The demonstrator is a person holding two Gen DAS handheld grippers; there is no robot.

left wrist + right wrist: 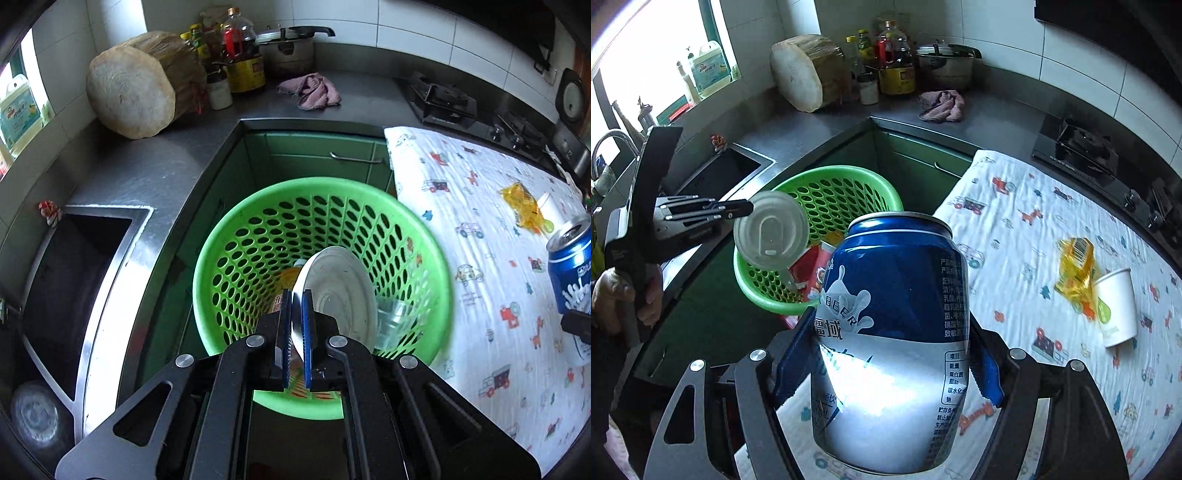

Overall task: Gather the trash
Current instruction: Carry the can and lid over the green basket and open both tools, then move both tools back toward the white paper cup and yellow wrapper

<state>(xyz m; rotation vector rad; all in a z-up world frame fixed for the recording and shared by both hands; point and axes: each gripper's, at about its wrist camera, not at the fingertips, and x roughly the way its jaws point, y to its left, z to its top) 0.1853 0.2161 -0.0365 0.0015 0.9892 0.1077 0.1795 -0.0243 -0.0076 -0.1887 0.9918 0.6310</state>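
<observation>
A kitchen clean-up mid-drop: the left gripper [297,314] pinches a white plastic lid [334,291] by its edge, holding it over the mouth of the green basket [236,229] — the landmark here, standing on the floor in the angle of the counter [155,170]. The right gripper [886,358] is clamped around a blue can [890,317], held upright above the patterned cloth [1015,229] just right of the basket.

The lid hangs on edge, tilted, inside the basket's rim as the left camera sees it; the right camera shows it above the near-left part of the rim. Down in the basket lie a clear cup [397,317] and red and orange packaging. On the cloth, well right of the basket, a yellow wrapper [1075,269] and a paper cup [1117,306] lie touching, not yet collected.

The step in hand looks to be the lid's release. To do it well, the lid should sit over the middle of the opening, not over the rim, before the fingers part — a light disc held on edge may glance off the wall or flutter out, so lowering it below the rim first seems wise. The can is probably next; it should wait clear of the left gripper until the opening is free, and the squeeze on it should stay gentle, since thin metal dents.
</observation>
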